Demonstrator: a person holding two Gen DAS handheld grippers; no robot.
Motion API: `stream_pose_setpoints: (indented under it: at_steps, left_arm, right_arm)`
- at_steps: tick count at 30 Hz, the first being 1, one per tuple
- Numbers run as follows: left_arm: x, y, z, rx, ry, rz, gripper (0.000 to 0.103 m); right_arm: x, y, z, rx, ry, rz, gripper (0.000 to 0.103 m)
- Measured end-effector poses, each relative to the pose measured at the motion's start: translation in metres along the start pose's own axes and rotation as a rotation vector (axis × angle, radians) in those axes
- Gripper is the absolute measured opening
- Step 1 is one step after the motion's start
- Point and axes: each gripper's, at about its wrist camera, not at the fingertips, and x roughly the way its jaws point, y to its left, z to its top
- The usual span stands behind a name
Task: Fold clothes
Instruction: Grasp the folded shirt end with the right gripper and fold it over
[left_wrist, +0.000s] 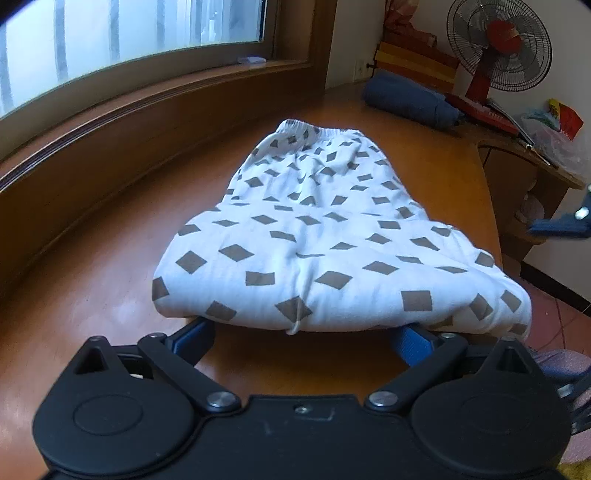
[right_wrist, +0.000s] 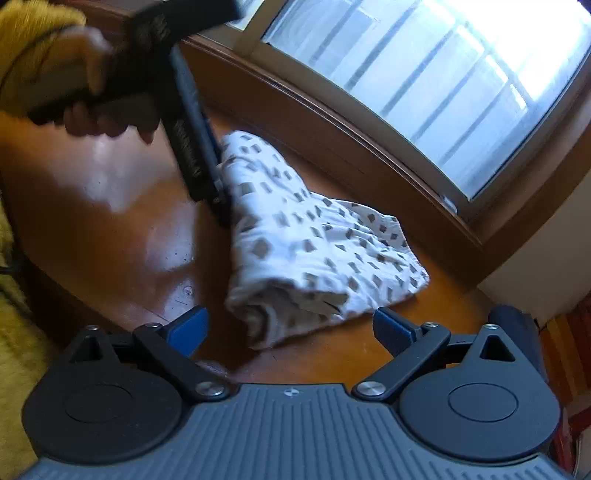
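Observation:
A white garment with grey diamond prints lies folded on the brown wooden table, its elastic waistband at the far end. My left gripper is open at the garment's near folded edge, and its blue fingertips are partly hidden under the cloth. In the right wrist view the garment lies just ahead of my right gripper, which is open with its blue fingers on either side of the near rolled corner. A hand holds the left gripper against the garment's far left edge.
A dark blue folded cloth lies at the table's far right end, by a standing fan and a cluttered side shelf. A window sill runs along the table's left side. The table's right edge drops to the floor.

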Motion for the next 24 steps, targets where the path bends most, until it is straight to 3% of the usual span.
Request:
stream_pose_setpoints:
  at_steps: [4, 6, 7, 8, 11, 12, 17, 21, 24]
  left_arm:
    - [-0.001, -0.004, -0.001, 0.011, 0.015, -0.003, 0.101]
    - [-0.003, -0.005, -0.003, 0.014, 0.019, -0.005, 0.101]
    - [-0.006, -0.005, -0.004, 0.017, 0.014, -0.004, 0.101]
    - [-0.010, -0.005, -0.005, 0.023, 0.003, 0.001, 0.101]
    - [-0.032, 0.000, -0.009, 0.054, -0.040, 0.039, 0.101]
    - [-0.040, 0.003, -0.011, 0.060, -0.050, 0.053, 0.101]
    - [-0.088, 0.018, -0.031, 0.086, -0.096, 0.123, 0.103]
    - [-0.121, 0.015, -0.043, 0.123, -0.139, 0.128, 0.103]
    - [-0.128, 0.006, -0.043, 0.191, -0.171, 0.162, 0.103]
  right_arm:
    - [0.038, 0.014, 0.004, -0.038, -0.061, -0.106, 0.096]
    - [0.063, 0.011, 0.009, -0.034, -0.048, -0.130, 0.087]
    - [0.074, 0.007, 0.011, -0.014, -0.031, -0.118, 0.073]
    - [0.080, 0.000, 0.012, 0.047, -0.016, -0.069, 0.050]
    - [0.085, -0.020, 0.020, 0.182, -0.014, 0.022, 0.037]
    - [0.084, -0.026, 0.024, 0.223, -0.019, 0.051, 0.037]
    - [0.066, -0.055, 0.030, 0.485, -0.035, 0.358, 0.036]
    - [0.053, -0.079, 0.034, 0.694, -0.043, 0.602, 0.036]
    - [0.079, -0.097, 0.024, 0.898, 0.020, 0.706, 0.037]
